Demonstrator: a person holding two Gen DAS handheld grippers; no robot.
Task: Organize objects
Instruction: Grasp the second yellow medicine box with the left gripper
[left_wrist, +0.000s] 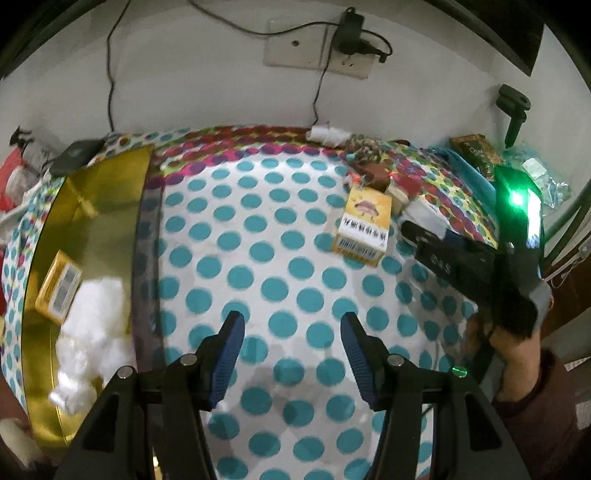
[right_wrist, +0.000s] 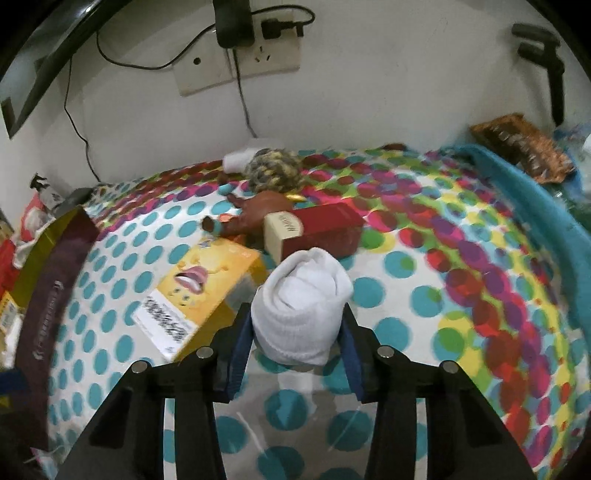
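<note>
Both tongs show: our right tongs (right_wrist: 295, 325) clamp the rolled white sock (right_wrist: 301, 306), our left tongs (left_wrist: 293, 328) gape, holding nothing.

A rolled white sock (right_wrist: 301, 314) stands between the pads of my right tool (right_wrist: 295, 332). Left of it a yellow box (right_wrist: 207, 291) lies flat; beyond, a red box (right_wrist: 317, 230) lies flat. Far left, the gold tin (left_wrist: 99, 206) holds white stuffing (left_wrist: 92, 332) and a small yellow box (left_wrist: 59, 290).

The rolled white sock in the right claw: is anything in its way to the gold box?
Yes: the yellow carton lies on the cloth just left of the sock, toward the gold box. Carried above the carton, the sock meets nothing else visible.
</note>
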